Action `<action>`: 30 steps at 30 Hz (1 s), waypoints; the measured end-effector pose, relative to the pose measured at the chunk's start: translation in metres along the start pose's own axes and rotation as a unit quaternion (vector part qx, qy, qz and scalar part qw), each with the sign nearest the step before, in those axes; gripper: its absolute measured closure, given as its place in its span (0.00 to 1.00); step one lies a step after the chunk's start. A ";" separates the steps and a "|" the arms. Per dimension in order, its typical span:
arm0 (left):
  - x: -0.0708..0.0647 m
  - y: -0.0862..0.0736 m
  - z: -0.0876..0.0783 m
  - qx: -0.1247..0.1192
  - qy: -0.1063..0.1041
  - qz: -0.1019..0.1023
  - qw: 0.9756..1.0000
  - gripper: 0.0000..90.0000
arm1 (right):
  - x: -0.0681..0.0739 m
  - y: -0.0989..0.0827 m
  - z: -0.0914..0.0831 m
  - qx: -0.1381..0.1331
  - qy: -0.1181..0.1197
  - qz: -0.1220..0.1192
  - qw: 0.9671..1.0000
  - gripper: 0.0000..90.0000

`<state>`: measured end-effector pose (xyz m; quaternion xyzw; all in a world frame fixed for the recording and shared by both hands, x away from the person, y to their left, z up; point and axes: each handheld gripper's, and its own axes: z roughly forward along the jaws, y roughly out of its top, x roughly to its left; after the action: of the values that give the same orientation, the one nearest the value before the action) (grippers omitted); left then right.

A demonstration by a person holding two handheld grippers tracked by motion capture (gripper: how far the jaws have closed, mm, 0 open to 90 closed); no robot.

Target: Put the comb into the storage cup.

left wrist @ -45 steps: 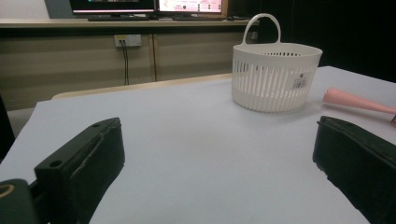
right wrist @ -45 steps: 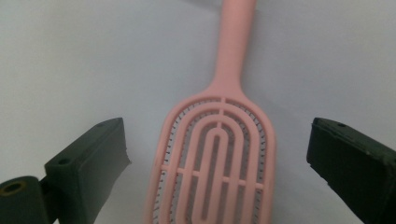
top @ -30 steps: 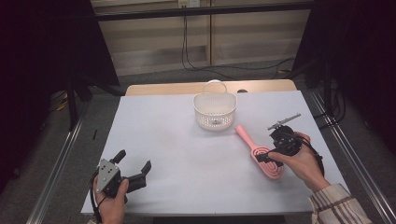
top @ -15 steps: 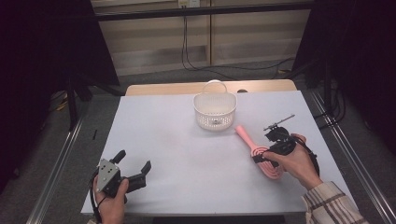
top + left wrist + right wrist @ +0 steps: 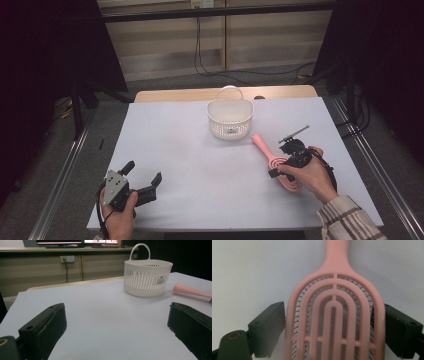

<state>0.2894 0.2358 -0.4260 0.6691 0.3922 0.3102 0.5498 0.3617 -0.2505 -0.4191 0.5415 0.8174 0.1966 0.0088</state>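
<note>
Pink hairbrush lies flat on white table, right side, handle pointing toward white basket at table's far-middle; brush near basket, not touching. R gripper down over brush head, jaws either side of it & have just been closing; in right gripper view both pads sit against head's edges, looks gripped. L gripper rests near-left corner, jaws wide, nothing between; basket well ahead.

Overhead light falls evenly on the white table; surroundings stay dark. Shadows are soft. The pink hairbrush is blurred at the lower frame edge.
</note>
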 end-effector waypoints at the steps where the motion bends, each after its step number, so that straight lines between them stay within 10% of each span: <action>1: 0.000 0.000 0.000 -0.001 0.001 0.000 1.000 0.02 | 0.000 0.000 0.000 0.000 -0.003 0.003 1.000 0.16; 30: 0.000 -0.001 0.002 0.006 -0.008 0.000 1.000 0.03 | 0.009 0.003 0.014 0.029 -0.029 -0.006 0.999 0.11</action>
<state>0.2904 0.2348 -0.4268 0.6748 0.3895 0.3029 0.5489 0.3638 -0.2370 -0.4295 0.5418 0.8255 0.1571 0.0179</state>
